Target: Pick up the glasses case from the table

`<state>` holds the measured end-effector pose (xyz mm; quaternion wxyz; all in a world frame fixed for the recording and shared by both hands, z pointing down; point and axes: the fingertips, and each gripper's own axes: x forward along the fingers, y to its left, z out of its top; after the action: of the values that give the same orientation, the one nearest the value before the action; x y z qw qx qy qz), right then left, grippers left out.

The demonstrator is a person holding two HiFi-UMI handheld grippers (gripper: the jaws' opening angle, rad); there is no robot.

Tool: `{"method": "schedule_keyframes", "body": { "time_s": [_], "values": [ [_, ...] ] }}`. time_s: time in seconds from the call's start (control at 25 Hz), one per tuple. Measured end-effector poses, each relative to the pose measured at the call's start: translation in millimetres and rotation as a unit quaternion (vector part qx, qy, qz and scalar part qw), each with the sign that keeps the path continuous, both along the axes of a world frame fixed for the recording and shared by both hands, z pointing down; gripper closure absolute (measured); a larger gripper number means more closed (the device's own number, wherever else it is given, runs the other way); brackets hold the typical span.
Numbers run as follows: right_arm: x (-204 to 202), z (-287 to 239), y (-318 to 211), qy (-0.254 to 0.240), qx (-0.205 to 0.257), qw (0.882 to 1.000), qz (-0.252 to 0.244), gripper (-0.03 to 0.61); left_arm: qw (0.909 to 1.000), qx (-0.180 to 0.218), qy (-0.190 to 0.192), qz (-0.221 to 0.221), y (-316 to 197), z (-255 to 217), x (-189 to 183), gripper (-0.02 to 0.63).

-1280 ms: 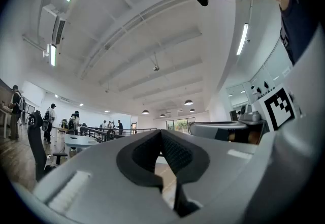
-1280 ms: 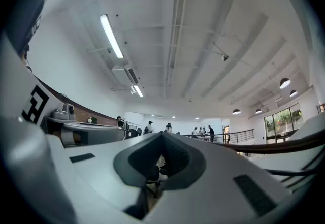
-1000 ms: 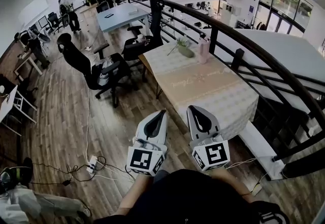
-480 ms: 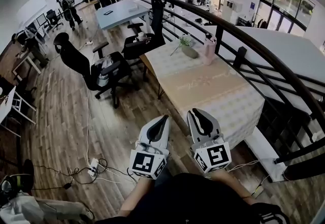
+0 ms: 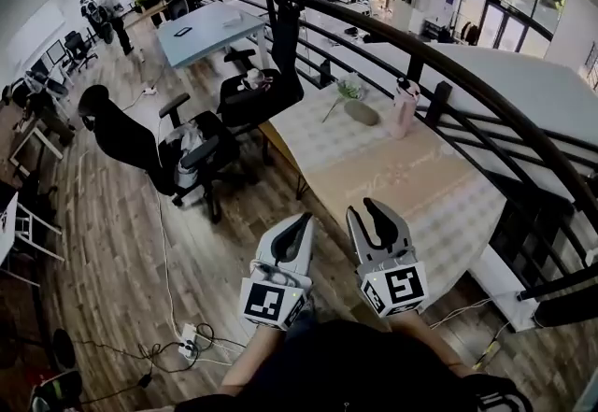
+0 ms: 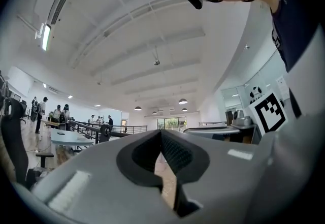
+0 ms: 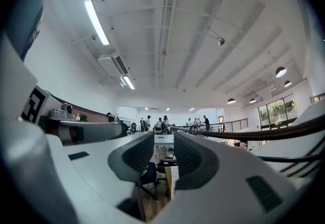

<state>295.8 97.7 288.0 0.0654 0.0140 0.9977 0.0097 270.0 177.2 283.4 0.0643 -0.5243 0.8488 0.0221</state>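
The glasses case (image 5: 362, 112), a dark oval, lies at the far end of the cloth-covered table (image 5: 402, 181), between a small plant and a pink bottle. Both grippers are held low at the table's near end, well short of the case. My left gripper (image 5: 301, 219) is shut, its tips meeting in the left gripper view (image 6: 161, 134) with nothing in them. My right gripper (image 5: 374, 211) is open. Its jaws have just been opening, and a narrow gap with nothing in it shows in the right gripper view (image 7: 163, 140).
A pink bottle (image 5: 404, 107) and a small plant (image 5: 350, 86) stand near the case. A curved black railing (image 5: 448, 64) runs behind the table. Black office chairs (image 5: 121, 134) (image 5: 257, 97) stand to its left. Cables and a power strip (image 5: 192, 340) lie on the wooden floor.
Both grippers and the head have moved forward towards the table, which now looks nearer and further right. The right gripper's jaws have parted slightly; the left stays shut.
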Motion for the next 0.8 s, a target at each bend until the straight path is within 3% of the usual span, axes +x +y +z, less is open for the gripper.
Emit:
{"method": "schedule_keyframes", "body": {
  "time_s": [0.16, 0.36, 0.8],
  "values": [
    [-59.3, 3.0, 3.9, 0.000, -0.007, 1.000, 0.020, 0.492, 0.9997, -0.007, 0.007, 0.024, 2.5, 2.4, -57.8, 0.603],
    [-98.6, 6.0, 12.6, -0.003, -0.007, 0.999, 0.044, 0.492, 0.9989, -0.009, 0.005, 0.045, 11.7, 4.2, -101.4, 0.603],
    [-144.6, 15.8, 28.7, 0.018, -0.002, 0.997, 0.079, 0.488, 0.9974, -0.001, 0.023, 0.068, 37.1, 15.5, -150.5, 0.603]
  ]
}}
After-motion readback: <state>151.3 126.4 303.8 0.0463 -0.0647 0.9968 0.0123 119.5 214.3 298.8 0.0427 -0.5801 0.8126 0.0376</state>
